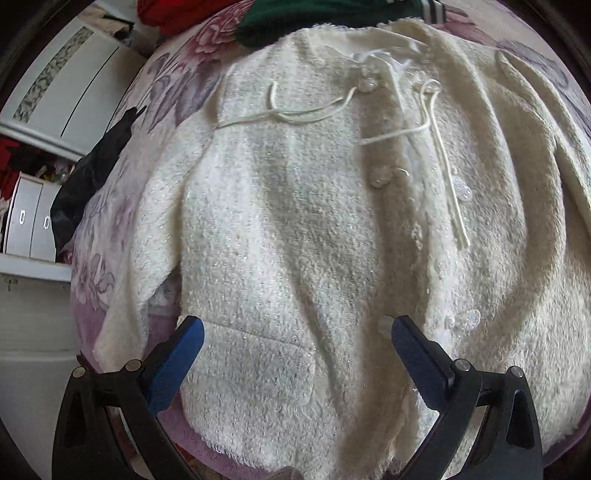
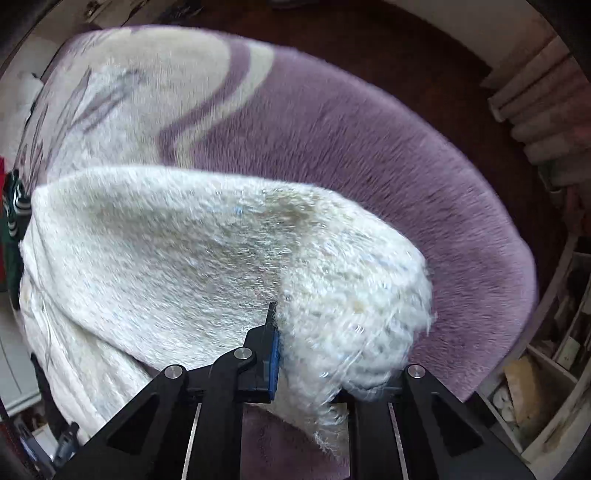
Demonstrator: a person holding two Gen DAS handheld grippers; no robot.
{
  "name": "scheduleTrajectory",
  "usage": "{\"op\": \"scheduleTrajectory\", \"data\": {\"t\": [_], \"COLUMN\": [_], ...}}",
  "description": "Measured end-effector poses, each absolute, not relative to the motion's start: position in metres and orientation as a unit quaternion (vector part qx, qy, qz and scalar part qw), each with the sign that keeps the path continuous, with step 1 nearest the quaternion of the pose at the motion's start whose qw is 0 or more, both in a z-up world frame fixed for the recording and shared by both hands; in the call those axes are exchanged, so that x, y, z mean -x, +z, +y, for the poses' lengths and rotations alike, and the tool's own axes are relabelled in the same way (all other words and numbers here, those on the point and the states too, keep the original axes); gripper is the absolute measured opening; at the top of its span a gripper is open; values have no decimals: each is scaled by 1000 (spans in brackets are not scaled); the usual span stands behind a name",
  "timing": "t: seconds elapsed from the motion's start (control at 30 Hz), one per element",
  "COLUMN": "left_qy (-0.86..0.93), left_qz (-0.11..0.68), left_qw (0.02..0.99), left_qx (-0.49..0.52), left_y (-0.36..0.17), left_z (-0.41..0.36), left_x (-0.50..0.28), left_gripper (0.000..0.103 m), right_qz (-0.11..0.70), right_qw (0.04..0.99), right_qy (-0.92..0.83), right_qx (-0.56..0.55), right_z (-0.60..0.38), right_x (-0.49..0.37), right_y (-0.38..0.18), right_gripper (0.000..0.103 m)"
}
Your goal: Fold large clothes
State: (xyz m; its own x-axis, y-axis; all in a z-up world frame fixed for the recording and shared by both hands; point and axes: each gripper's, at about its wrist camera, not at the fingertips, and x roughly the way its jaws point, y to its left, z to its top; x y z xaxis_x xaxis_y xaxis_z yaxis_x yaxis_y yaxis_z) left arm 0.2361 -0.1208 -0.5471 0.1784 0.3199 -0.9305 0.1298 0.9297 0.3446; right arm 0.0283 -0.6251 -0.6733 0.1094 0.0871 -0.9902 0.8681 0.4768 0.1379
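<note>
Cream-white fuzzy knit cardigan with clear buttons and loose yarn ties point(image 1: 295, 206), spread front-up on a plush purple floral blanket point(image 1: 110, 229), apparently flattened there so that its sides can be turned inward. Its pile is long and shaggy with faint glints; a patch pocket sits at the hem nearest the left camera, and the button placket runs up to the collar at the far end. Right gripper point(image 2: 295, 354) clamped on a thick fold of the same cardigan point(image 2: 207, 258), probably a sleeve or side panel, raised off the blanket point(image 2: 369, 147); motion blur suggests it is in motion, and the hold appears meant to carry that part over the body of the cardigan. Only one blue pad is visible, the other being buried in the pile. Left gripper point(image 1: 295, 354) poised above the cardigan's hem, blue pads spread wide and holding nothing, plausibly ready to pin or smooth the fabric. Beyond the cardigan's collar lie a dark green garment with striped cuff point(image 1: 325, 18) and a red garment point(image 1: 177, 11); off the cardigan's left sleeve, a black cloth point(image 1: 96, 170), and past it white drawers point(image 1: 29, 221)
</note>
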Motion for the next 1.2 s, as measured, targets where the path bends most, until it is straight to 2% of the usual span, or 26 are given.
{"op": "scheduleTrajectory", "data": {"t": [0.1, 0.17, 0.2, 0.23, 0.27, 0.33, 0.43, 0.53, 0.63, 0.73, 0.77, 0.8, 0.83, 0.93, 1.03, 1.2], "left_qy": [48, 43, 40, 37, 36, 33, 33, 35, 42, 48, 52, 54, 57, 68, 83, 126], "left_qz": [636, 635, 636, 637, 638, 639, 640, 645, 645, 643, 641, 639, 638, 630, 619, 615], "left_qw": [750, 752, 752, 752, 752, 753, 752, 750, 751, 753, 755, 756, 758, 764, 772, 773], "left_qx": [-176, -174, -171, -166, -163, -157, -154, -145, -136, -131, -128, -127, -126, -121, -116, -90], "left_y": [-543, -540, -539, -537, -537, -536, -539, -544, -545, -545, -544, -542, -541, -534, -527, -523], "left_z": [-124, -127, -128, -129, -129, -127, -128, -126, -121, -115, -111, -108, -105, -90, -69, -14], "left_x": [-231, -227, -225, -224, -225, -226, -228, -233, -237, -241, -243, -244, -245, -249, -253, -254], "left_gripper": [103, 103, 103, 103, 103, 103, 103, 103, 103, 103, 103, 103, 103, 103, 103, 103], "right_qz": [552, 558, 564, 559, 542, 493, 409, 377, 321, 254, 250, 246, 229, 213, 243, 297], "right_qw": [648, 638, 619, 603, 593, 577, 552, 525, 534, 540, 548, 558, 570, 577, 599, 712], "right_qy": [-357, -360, -356, -360, -367, -385, -376, -317, -311, -369, -383, -392, -384, -373, -390, -354], "right_qx": [-385, -389, -414, -441, -470, -525, -622, -694, -717, -712, -700, -689, -689, -695, -655, -528], "right_z": [-643, -658, -663, -661, -660, -651, -623, -588, -587, -588, -584, -580, -573, -566, -562, -548], "right_x": [-17, -11, -4, 4, 17, 42, 88, 90, 74, 60, 54, 49, 41, 23, 0, -87], "right_y": [-655, -664, -673, -670, -667, -652, -654, -701, -747, -757, -754, -749, -746, -745, -723, -625], "right_gripper": [14, 27, 37, 41, 43, 59, 66, 66, 68, 69, 67, 33, 12, 12, 11, 11]}}
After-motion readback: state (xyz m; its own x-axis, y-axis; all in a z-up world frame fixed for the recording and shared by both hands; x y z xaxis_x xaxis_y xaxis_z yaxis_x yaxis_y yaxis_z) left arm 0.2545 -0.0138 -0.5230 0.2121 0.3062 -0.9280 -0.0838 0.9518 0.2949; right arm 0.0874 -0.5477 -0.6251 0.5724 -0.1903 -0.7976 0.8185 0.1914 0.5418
